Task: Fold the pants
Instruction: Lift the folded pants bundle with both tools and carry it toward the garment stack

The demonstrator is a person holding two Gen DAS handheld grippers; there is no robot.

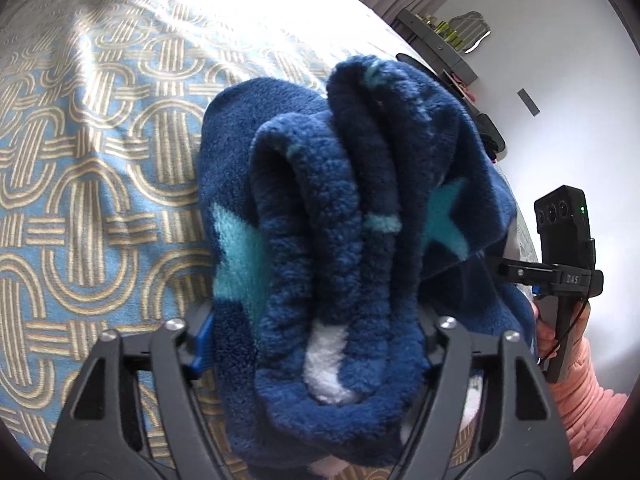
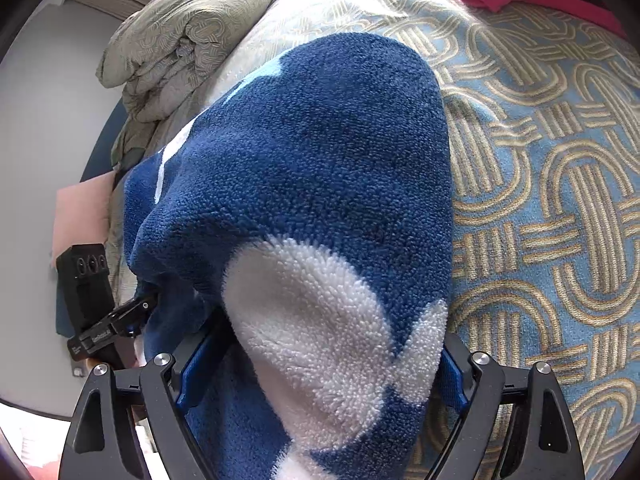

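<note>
The pants (image 1: 332, 208) are dark blue fleece with teal stars and white patches, bunched into thick folds over the bed. My left gripper (image 1: 320, 312) has the stacked folds filling the gap between its jaws; its blue left pad (image 1: 204, 336) lies against the fleece and the fingertips are buried. In the right wrist view the pants (image 2: 304, 168) drape forward over my right gripper (image 2: 320, 352), whose blue pads (image 2: 452, 380) press the fabric from both sides. Each view also shows the other gripper beside the bundle: the right one (image 1: 560, 276) and the left one (image 2: 108, 324).
The bedspread (image 2: 560, 200) is light blue with tan loop patterns. A folded duvet (image 2: 180, 44) lies at the bed's far left, and a red garment (image 2: 536, 0) at the far right. A grey shelf (image 1: 440, 44) stands by the wall. A hand in a pink sleeve (image 1: 580, 384) holds the right gripper.
</note>
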